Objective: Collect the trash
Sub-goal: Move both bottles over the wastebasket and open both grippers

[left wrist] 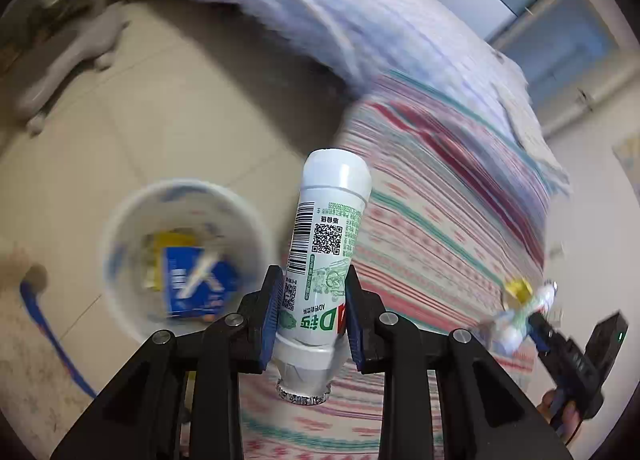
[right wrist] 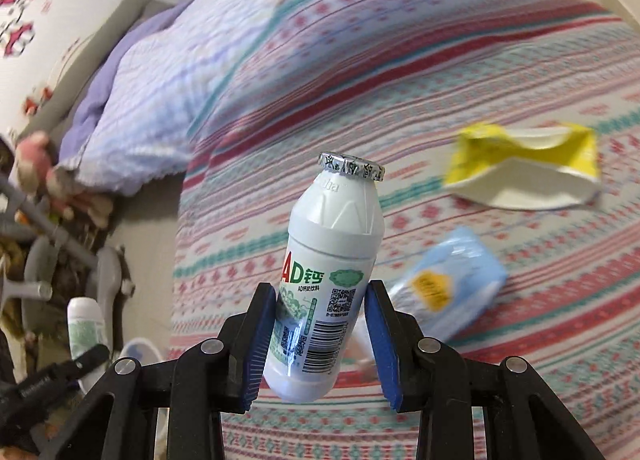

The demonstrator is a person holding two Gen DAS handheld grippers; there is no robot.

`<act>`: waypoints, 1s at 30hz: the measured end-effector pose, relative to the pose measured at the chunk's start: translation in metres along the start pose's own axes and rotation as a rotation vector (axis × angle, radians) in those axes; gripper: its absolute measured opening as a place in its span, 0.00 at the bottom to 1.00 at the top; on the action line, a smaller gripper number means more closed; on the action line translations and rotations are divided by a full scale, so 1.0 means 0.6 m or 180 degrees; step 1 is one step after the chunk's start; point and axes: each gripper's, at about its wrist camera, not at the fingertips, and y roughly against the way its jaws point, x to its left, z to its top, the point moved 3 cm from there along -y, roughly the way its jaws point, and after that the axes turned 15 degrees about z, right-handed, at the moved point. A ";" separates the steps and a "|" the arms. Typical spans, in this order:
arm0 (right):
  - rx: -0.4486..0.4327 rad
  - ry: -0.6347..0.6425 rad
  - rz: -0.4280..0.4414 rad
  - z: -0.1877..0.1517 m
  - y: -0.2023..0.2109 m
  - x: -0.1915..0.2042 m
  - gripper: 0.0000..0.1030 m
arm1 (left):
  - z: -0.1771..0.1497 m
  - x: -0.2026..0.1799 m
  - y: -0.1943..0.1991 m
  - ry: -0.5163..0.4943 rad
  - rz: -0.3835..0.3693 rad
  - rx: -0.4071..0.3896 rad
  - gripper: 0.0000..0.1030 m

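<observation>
My left gripper (left wrist: 314,310) is shut on a white AD calcium drink bottle (left wrist: 326,244), held base forward with its foil cap toward the camera, at the bed's edge, right of a white trash bin (left wrist: 132,220) on the floor. The bin holds a blue box (left wrist: 196,280) and yellow scraps. My right gripper (right wrist: 320,314) is shut on a second white drink bottle (right wrist: 324,272), cap forward, above the striped bed sheet (right wrist: 480,108). A crumpled yellow-white wrapper (right wrist: 524,172) and a light blue packet (right wrist: 444,280) lie on the bed beyond it.
A purple-white quilt (right wrist: 160,100) is bunched at the bed's head. Grey chair legs (left wrist: 72,60) and clutter stand on the tiled floor (left wrist: 180,100). A blue cable (left wrist: 48,332) runs across the floor at left. The right gripper with its bottle shows in the left wrist view (left wrist: 524,316).
</observation>
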 end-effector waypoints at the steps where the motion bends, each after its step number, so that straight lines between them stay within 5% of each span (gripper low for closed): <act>1: 0.0040 0.0052 0.0020 -0.004 -0.012 0.011 0.39 | 0.006 0.030 0.000 0.0100 0.0043 -0.0008 0.30; 6: 0.0243 0.0277 0.0154 -0.031 -0.070 0.066 0.39 | 0.013 0.115 -0.026 0.0272 0.0339 0.0067 0.30; 15: 0.0715 0.0755 0.0363 -0.094 -0.197 0.166 0.40 | 0.000 0.124 -0.096 0.0214 0.0429 0.0434 0.30; 23: 0.1040 0.0995 0.0519 -0.149 -0.277 0.223 0.40 | -0.003 0.140 -0.151 0.0208 0.0774 0.0662 0.31; 30: 0.1199 0.1108 0.0622 -0.182 -0.338 0.274 0.40 | 0.005 0.167 -0.126 0.0440 0.0728 0.0573 0.33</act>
